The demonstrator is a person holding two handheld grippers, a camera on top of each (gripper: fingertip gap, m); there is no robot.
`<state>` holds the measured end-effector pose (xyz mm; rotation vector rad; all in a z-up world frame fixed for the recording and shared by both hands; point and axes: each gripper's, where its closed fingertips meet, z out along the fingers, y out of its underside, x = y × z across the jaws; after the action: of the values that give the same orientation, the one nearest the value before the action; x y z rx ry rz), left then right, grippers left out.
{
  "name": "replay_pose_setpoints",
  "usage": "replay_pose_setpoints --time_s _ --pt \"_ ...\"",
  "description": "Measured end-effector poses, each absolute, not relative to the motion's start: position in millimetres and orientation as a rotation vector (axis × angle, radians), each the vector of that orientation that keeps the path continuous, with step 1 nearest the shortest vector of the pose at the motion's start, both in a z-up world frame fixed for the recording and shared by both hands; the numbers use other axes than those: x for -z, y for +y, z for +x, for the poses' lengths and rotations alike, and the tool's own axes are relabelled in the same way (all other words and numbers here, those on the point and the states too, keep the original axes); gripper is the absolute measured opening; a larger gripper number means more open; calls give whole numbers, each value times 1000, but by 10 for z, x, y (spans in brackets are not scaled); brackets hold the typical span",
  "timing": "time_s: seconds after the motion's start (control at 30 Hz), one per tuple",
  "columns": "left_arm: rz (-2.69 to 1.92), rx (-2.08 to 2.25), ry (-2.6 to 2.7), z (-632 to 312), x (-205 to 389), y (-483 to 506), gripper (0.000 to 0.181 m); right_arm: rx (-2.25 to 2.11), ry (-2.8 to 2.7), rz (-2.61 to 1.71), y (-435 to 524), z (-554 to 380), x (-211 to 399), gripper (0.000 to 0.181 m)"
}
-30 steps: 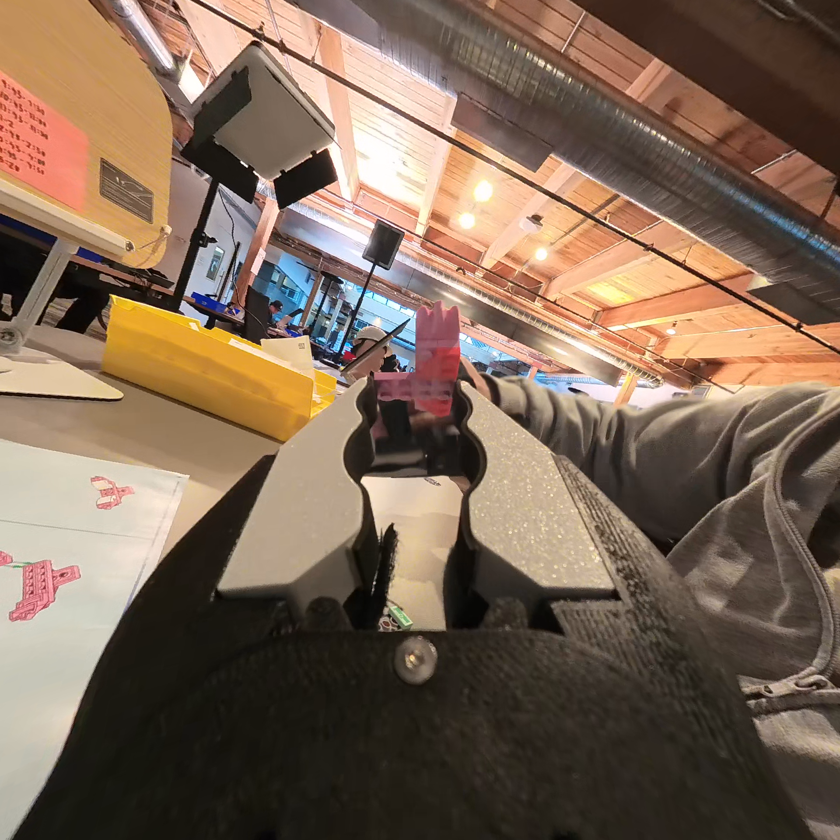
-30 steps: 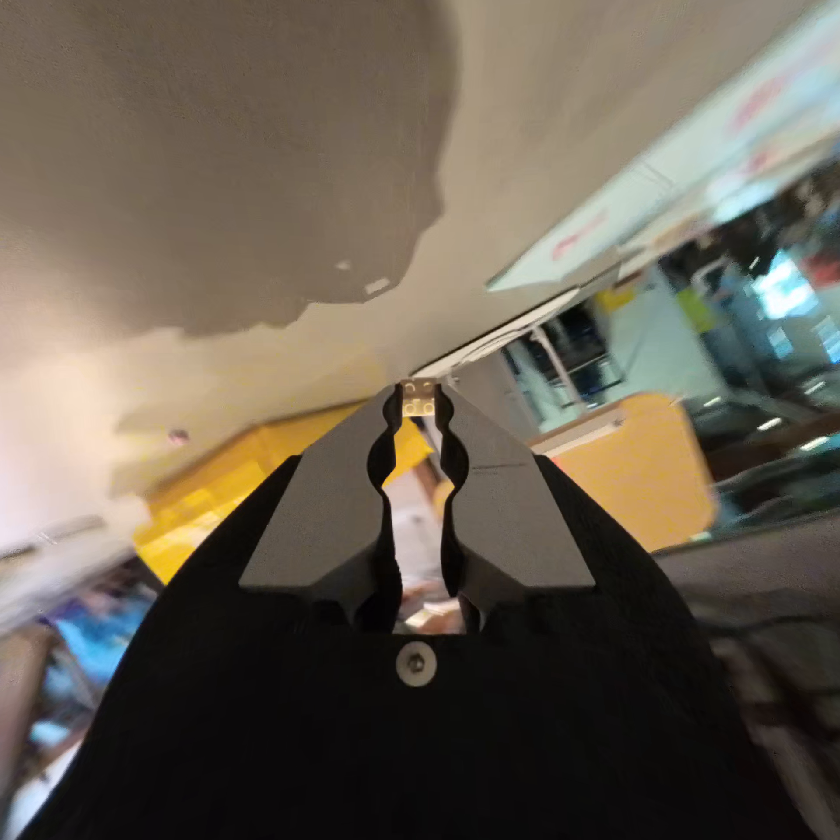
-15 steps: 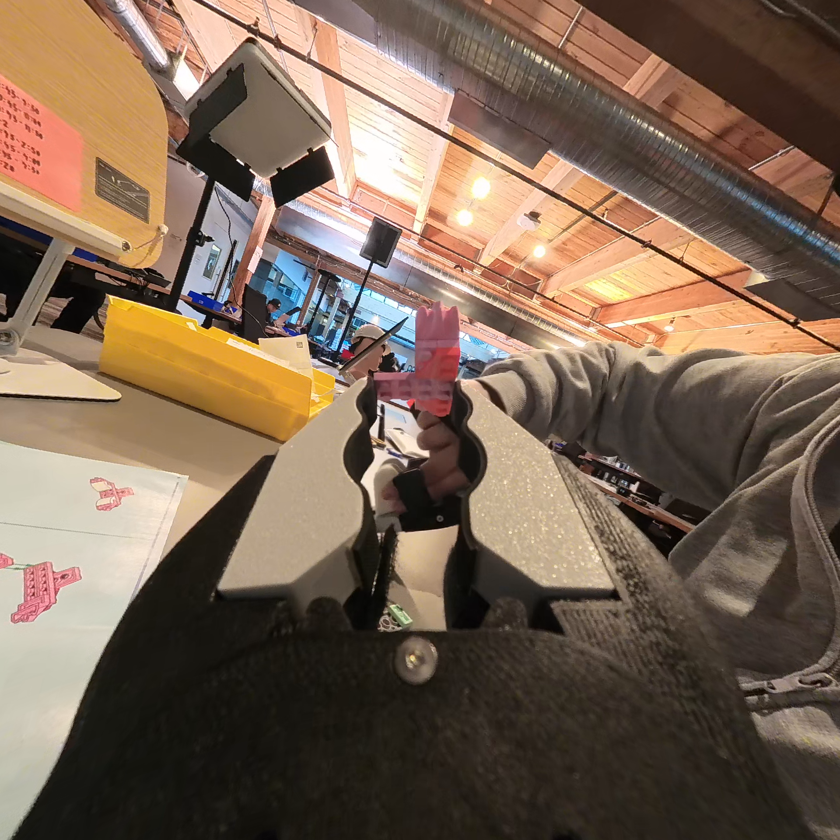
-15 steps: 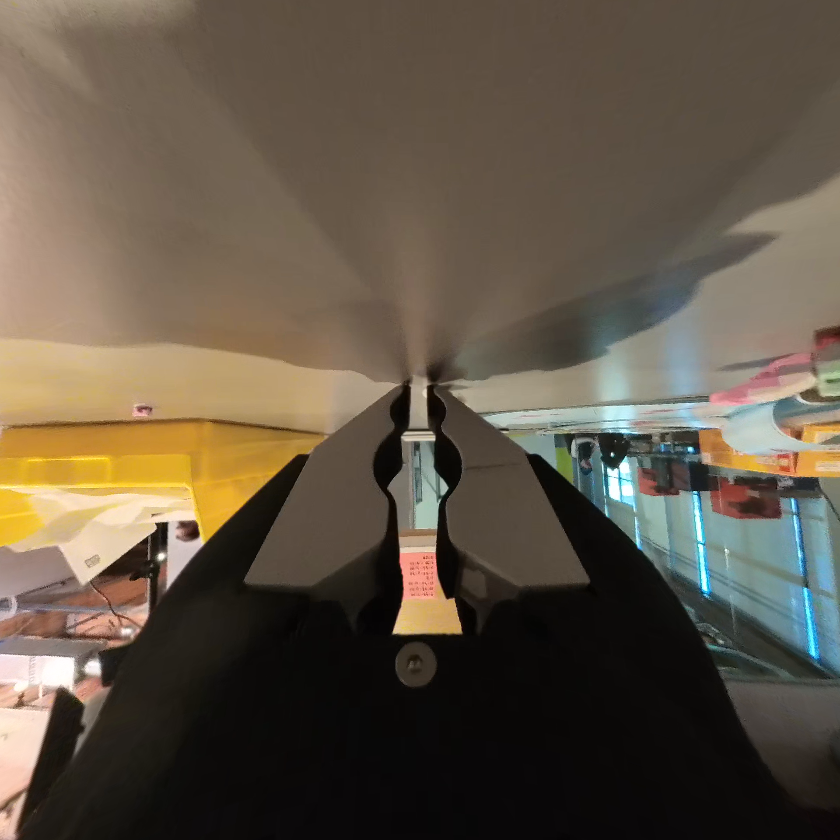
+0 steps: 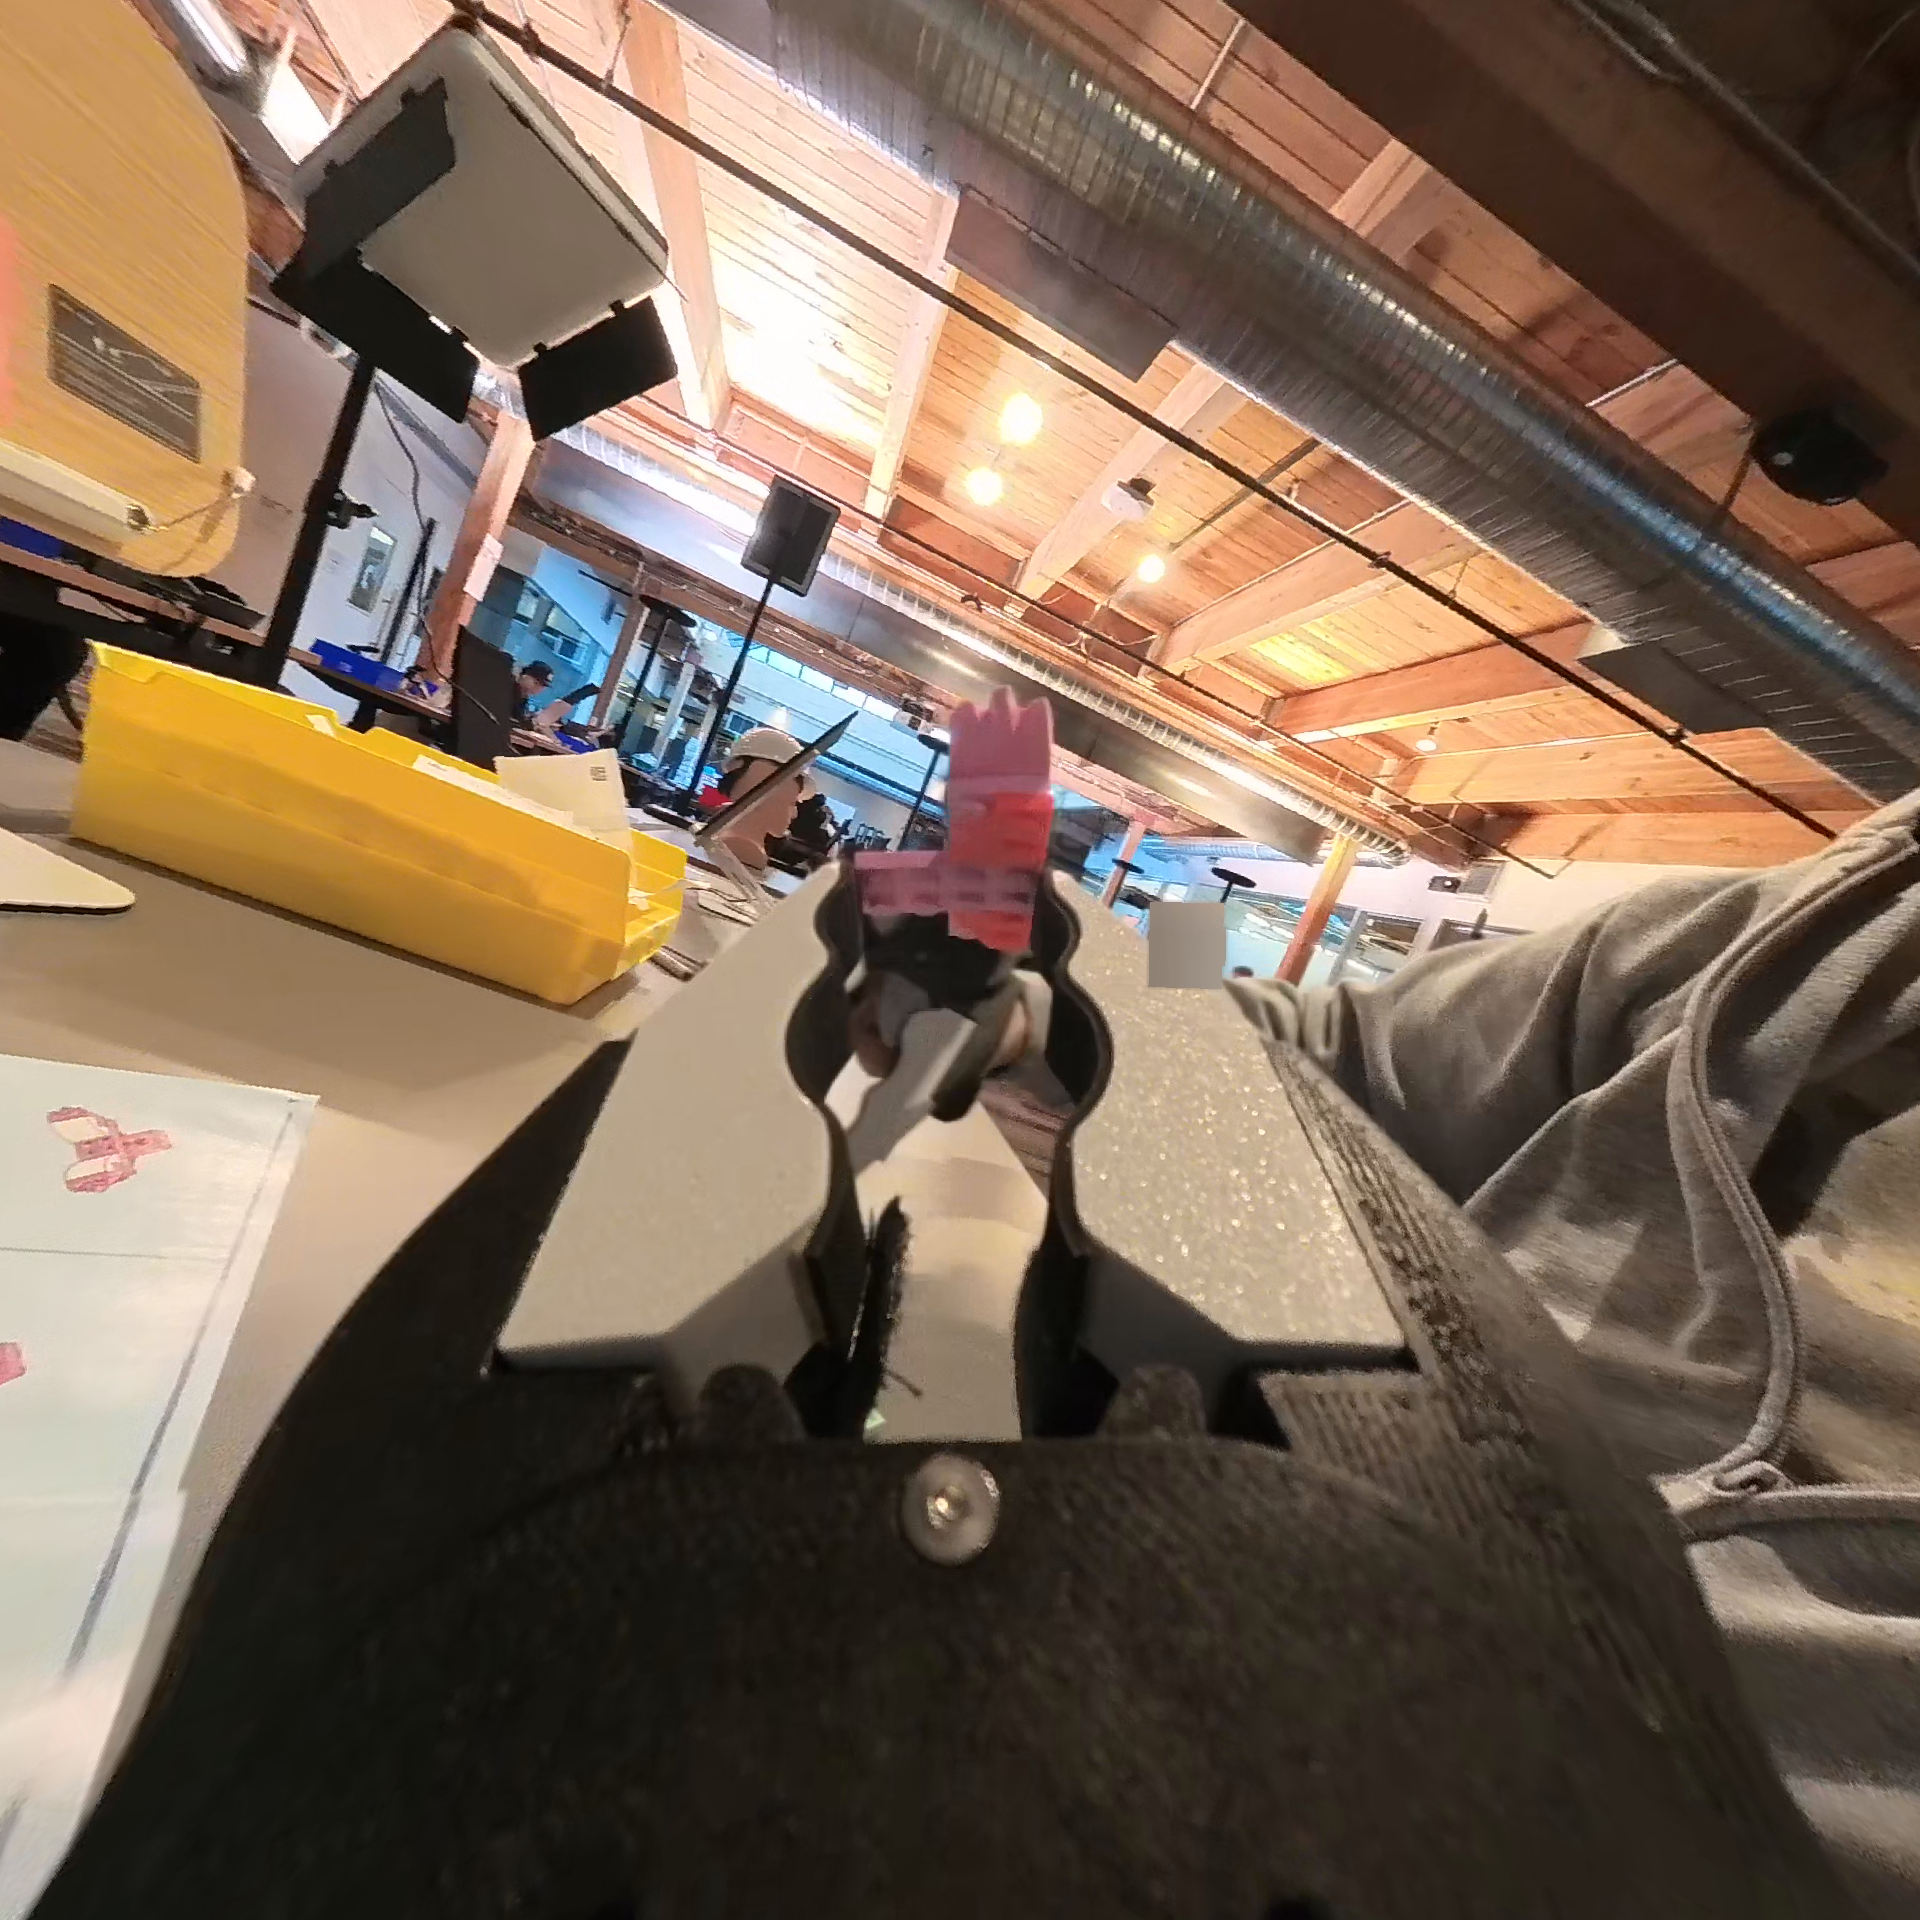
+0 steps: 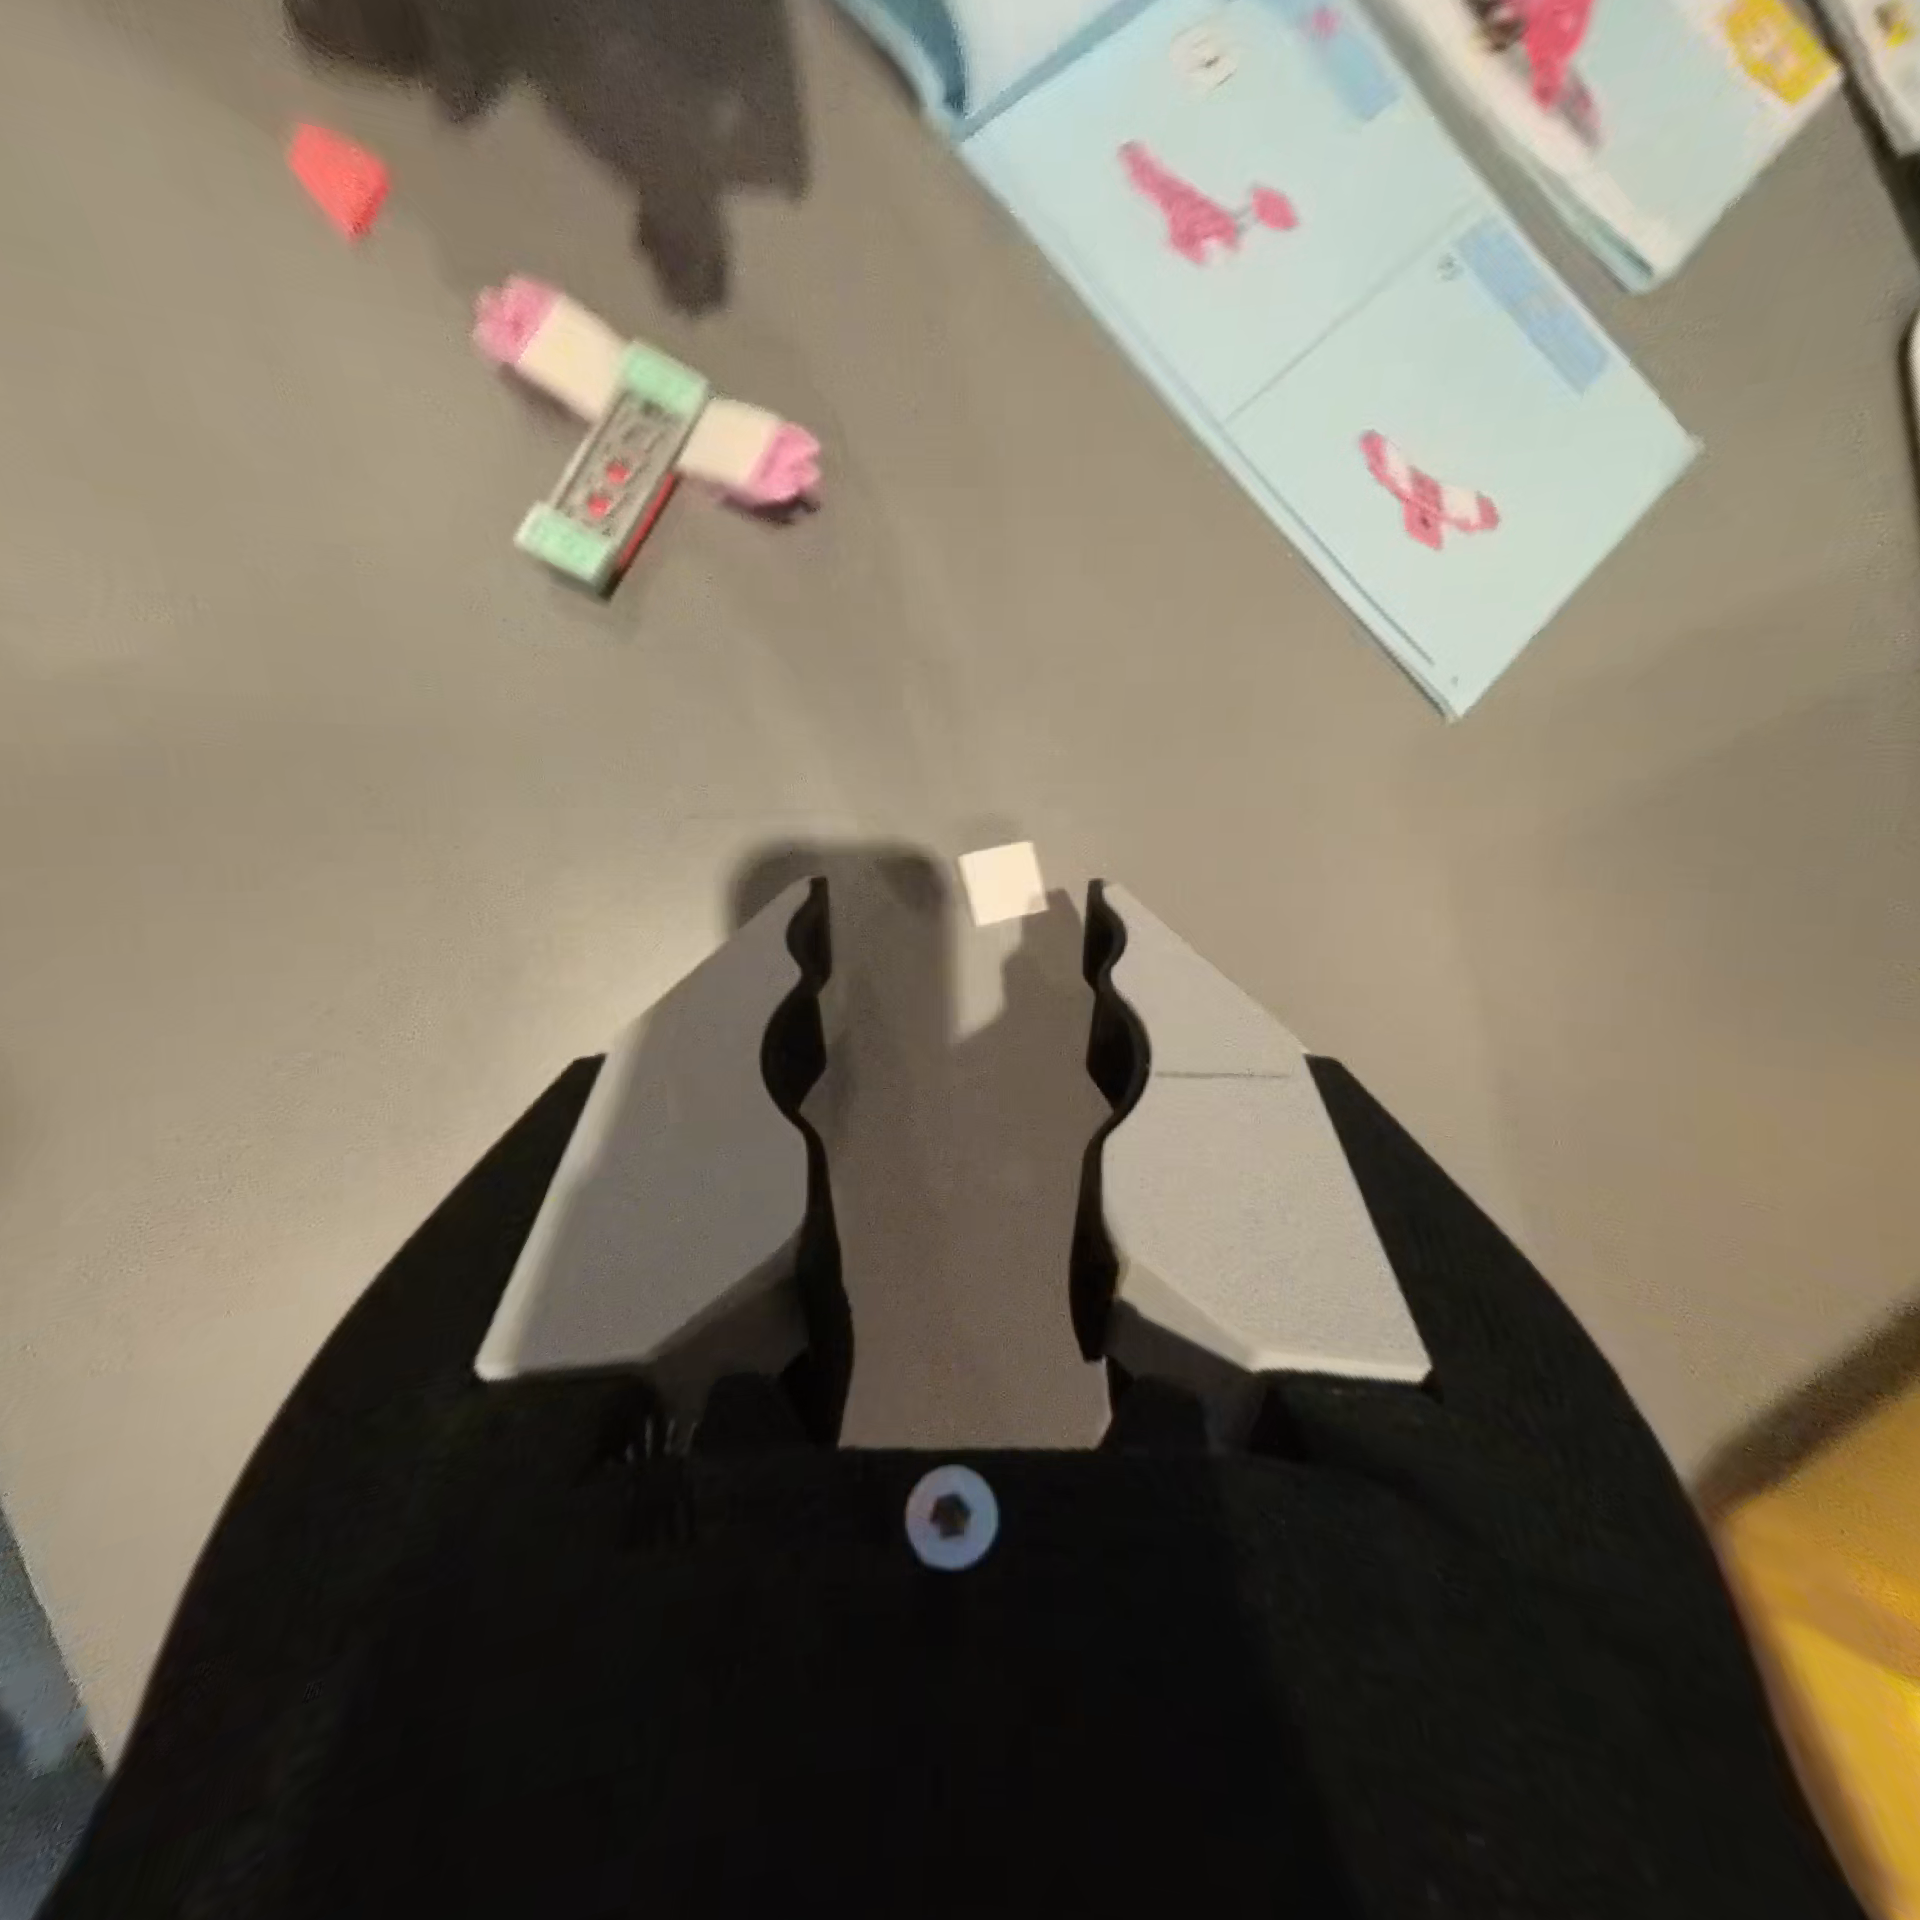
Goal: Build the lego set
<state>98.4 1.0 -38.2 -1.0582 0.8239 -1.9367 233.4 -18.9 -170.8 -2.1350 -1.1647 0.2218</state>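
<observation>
left tool (image 5: 948,914) tilted upward above the grey bench (image 5: 312,997), closed on a pink and red lego assembly (image 5: 982,847) pinched at the fingertips, its taller column poking up past them against a timber ceiling (image 5: 831,260) and a silver duct (image 5: 1351,312). beyond the fingers, the right tool (image 5: 914,1049), seen small and angled, with a grey sleeve (image 5: 1558,1018) stretching in from the right. to the left, a yellow bin (image 5: 343,831) on the bench and, nearer, a pale blue instruction sheet (image 5: 114,1247) printed with pink build drawings.

right tool (image 6: 954,894) pointed down at the bench (image 6: 312,831), spread wide and holding nothing. small white square piece (image 6: 1001,881) lying on the bench just off the tips, nearer the right finger. farther up the bench, well apart, a cross-shaped lego build (image 6: 644,426) in mint green, white, pink and grey, lying flat; beyond it a lone red brick (image 6: 338,177). open instruction booklet (image 6: 1351,343) at upper right, pale blue pages with pink figures. yellow bin corner (image 6: 1829,1579) at lower right, blurred. whole view slightly smeared.
</observation>
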Motion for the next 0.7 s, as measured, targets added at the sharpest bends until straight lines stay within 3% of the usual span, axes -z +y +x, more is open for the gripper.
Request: replay_pose_setpoints --time_s 0.13,0.27,0.37,0.7 --pt "-1051 1916 838 975 364 2 32 -504 -874 -2211 -101 2320 1774 41" --pt "-1053 1926 816 956 354 37 32 -327 -922 -2171 -112 2425 1783 33" --pt "-1062 1939 824 982 377 13 32 -440 -890 -2233 -232 2416 1831 22" --pt "-1060 1952 845 994 383 -33 32 -543 -959 -2064 -138 1973 1736 29"
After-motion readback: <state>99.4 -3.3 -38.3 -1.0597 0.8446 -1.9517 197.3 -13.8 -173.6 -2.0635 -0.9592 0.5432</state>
